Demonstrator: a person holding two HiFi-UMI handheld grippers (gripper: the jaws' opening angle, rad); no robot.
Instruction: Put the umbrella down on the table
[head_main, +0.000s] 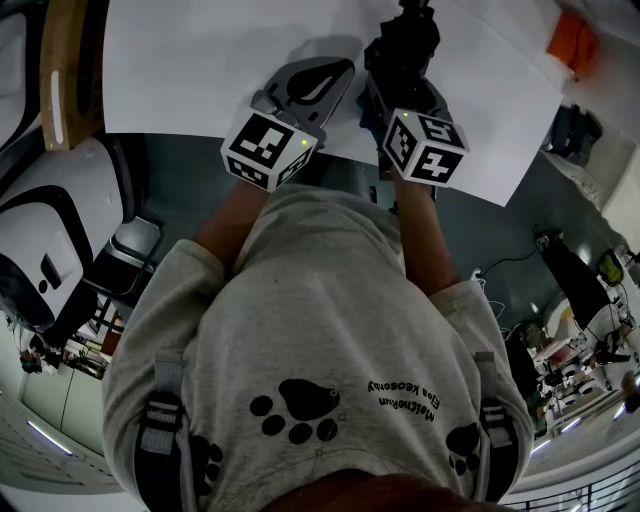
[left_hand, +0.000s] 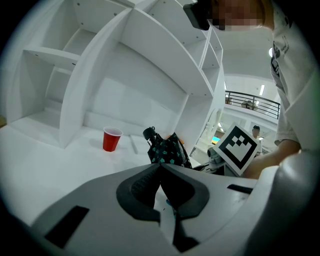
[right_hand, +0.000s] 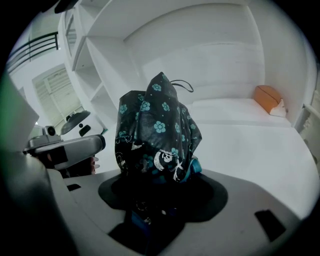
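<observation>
The folded umbrella (right_hand: 156, 131) is black with teal flowers and stands upright between the jaws of my right gripper (right_hand: 160, 186), which is shut on its lower part. From the head view the umbrella (head_main: 402, 45) shows as a dark bundle over the near part of the white table (head_main: 200, 60), with the right gripper (head_main: 408, 75) under it. Whether its bottom touches the table is hidden. My left gripper (head_main: 338, 70) sits just left of it, shut and holding nothing. In the left gripper view the umbrella (left_hand: 168, 150) rises just past the left gripper (left_hand: 160, 167).
A red cup (left_hand: 111, 138) stands on the table further back, in front of a white shelf unit (left_hand: 100, 75). An orange object (right_hand: 267, 97) lies at the table's far right (head_main: 573, 40). The table's near edge runs just under both grippers.
</observation>
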